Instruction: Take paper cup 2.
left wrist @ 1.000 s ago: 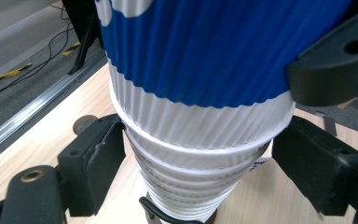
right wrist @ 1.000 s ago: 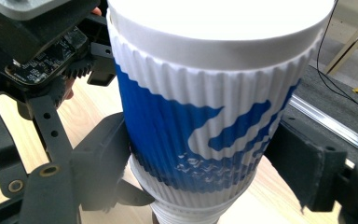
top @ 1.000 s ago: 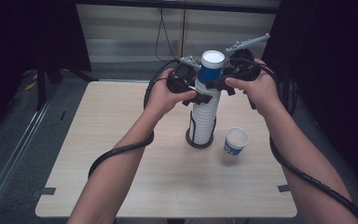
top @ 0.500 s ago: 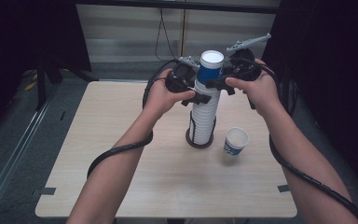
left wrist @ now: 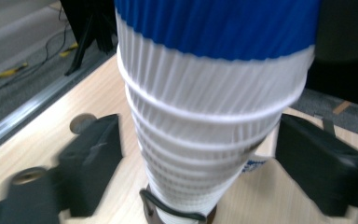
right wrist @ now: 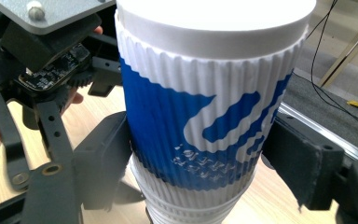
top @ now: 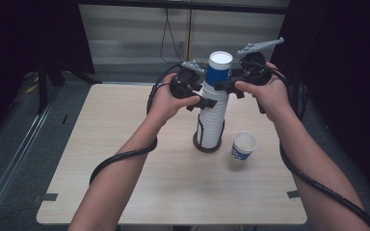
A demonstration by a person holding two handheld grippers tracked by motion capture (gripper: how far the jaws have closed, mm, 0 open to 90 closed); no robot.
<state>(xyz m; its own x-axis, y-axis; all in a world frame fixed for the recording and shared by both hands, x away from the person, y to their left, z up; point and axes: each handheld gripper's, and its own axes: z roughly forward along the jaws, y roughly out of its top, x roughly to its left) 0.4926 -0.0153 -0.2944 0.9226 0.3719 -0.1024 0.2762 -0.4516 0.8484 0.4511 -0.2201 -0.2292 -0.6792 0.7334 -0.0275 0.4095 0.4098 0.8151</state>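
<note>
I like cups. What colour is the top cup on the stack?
The top cup is white with a blue wavy pattern, clearest in the right gripper view.

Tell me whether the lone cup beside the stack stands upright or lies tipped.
Upright: the single cup stands on the table, white mouth upward, right of the cup stack and apart from it.

We note the cup stack (top: 211, 120) upright in its holder (top: 207, 146) mid-counter (top: 125, 192). A lone cup (top: 244, 145) stands just right of the holder. Left tool (top: 207, 102) and right tool (top: 221, 85) flank the stack's upper part.
</note>
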